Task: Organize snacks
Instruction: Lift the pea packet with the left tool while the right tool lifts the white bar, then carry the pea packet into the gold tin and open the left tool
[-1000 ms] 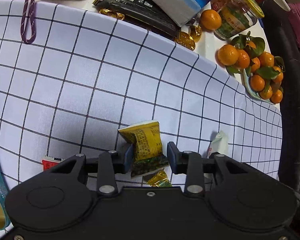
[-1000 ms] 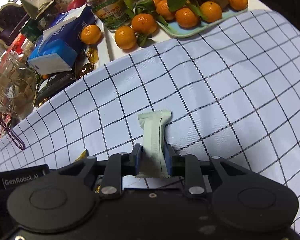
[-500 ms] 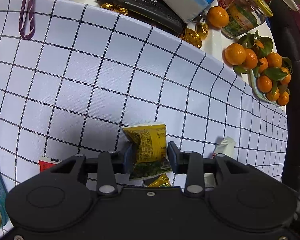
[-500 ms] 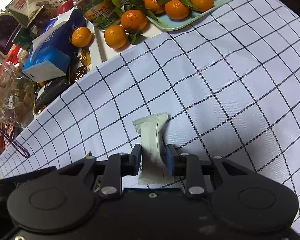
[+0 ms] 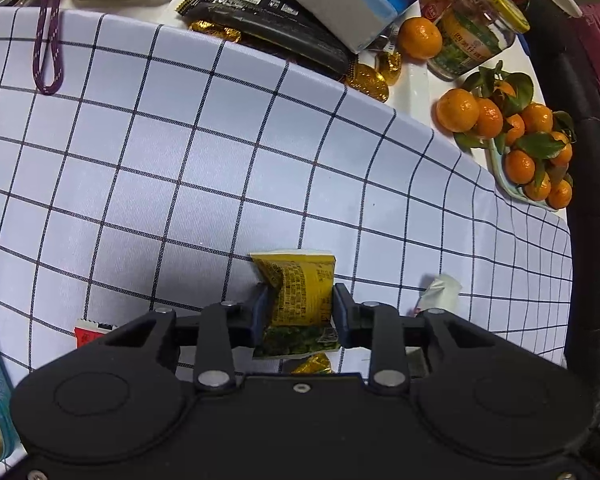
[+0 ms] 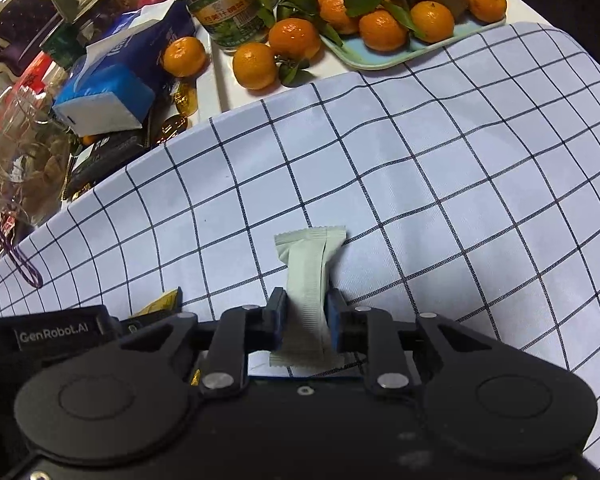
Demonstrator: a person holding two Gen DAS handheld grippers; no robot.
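Left gripper (image 5: pixel 296 304), angled steeply down, jaws just closing: pressing both sides of a yellow packet (image 5: pixel 302 294), crinkly printed foil, long axis running toward 12 o'clock, over the checked cloth (image 5: pixel 188 168).

Right gripper (image 6: pixel 306 312), likewise angled down, jaws just closing: clamping a pale green packet (image 6: pixel 310 276), matte, ribbed, with crimped ends, long axis toward 12 o'clock.

Glossy tangerines (image 6: pixel 384 28) sitting on a light blue tray (image 6: pixel 380 58) at 1 o'clock.

light: bright, even | focus: sharp | edges — heavy fisheye bend
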